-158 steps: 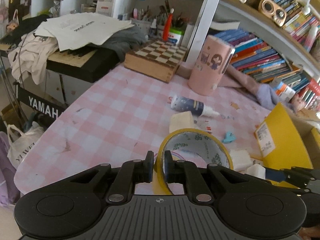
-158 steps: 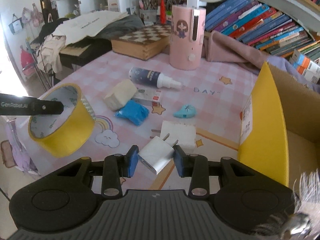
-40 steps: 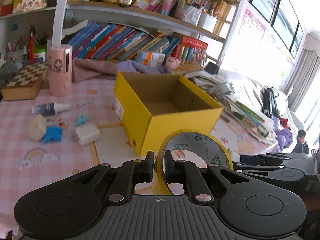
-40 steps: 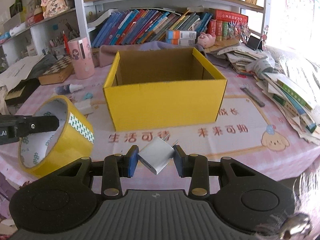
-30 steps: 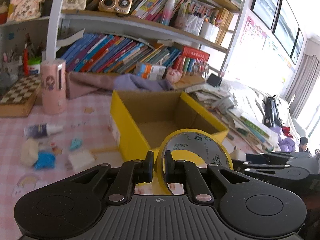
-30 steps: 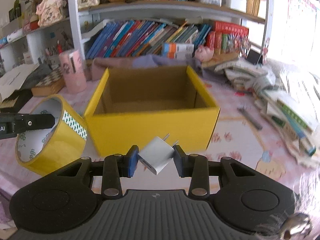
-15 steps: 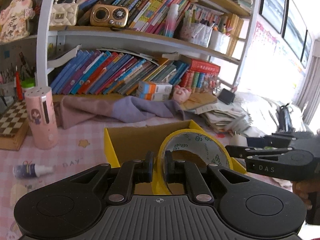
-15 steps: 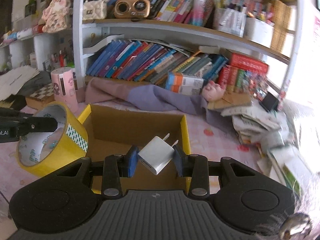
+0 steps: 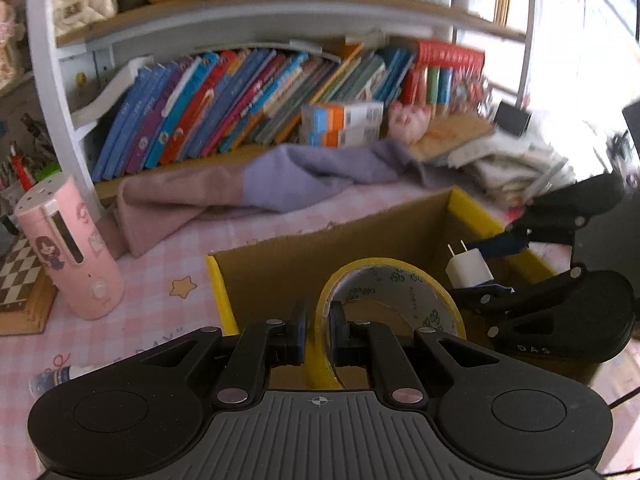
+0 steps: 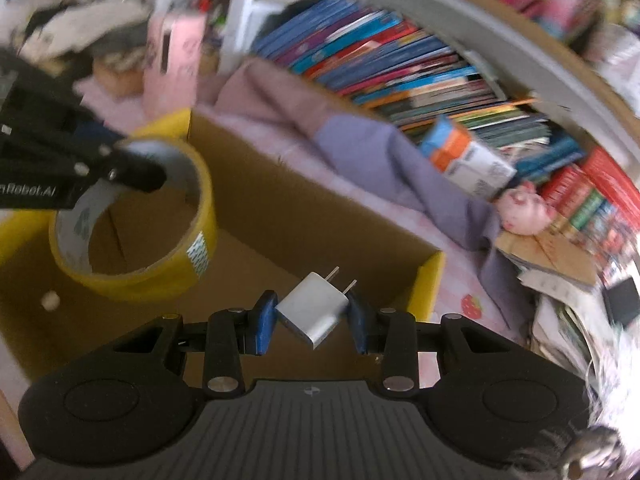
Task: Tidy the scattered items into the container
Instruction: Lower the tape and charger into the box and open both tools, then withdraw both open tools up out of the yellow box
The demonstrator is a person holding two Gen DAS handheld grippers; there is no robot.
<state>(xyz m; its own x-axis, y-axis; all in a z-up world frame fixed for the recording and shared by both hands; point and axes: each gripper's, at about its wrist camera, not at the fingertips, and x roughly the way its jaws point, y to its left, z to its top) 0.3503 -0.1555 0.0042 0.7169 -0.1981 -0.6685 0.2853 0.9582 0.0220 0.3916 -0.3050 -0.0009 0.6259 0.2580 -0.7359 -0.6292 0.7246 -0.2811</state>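
Note:
My left gripper is shut on the wall of a yellow tape roll and holds it over the open yellow cardboard box. My right gripper is shut on a white plug charger, prongs pointing away, also above the box's opening. In the right wrist view the tape roll hangs from the left gripper at the left. In the left wrist view the charger and right gripper are at the right, over the box.
A pink cylinder, a chessboard box and a small glue bottle are on the pink checked tablecloth left of the box. A purple cloth and shelves of books lie behind. Papers pile at the right.
Both grippers have moved forward and down over the box with their items still held. The right gripper has swung toward the box's right side; the view is motion-blurred.

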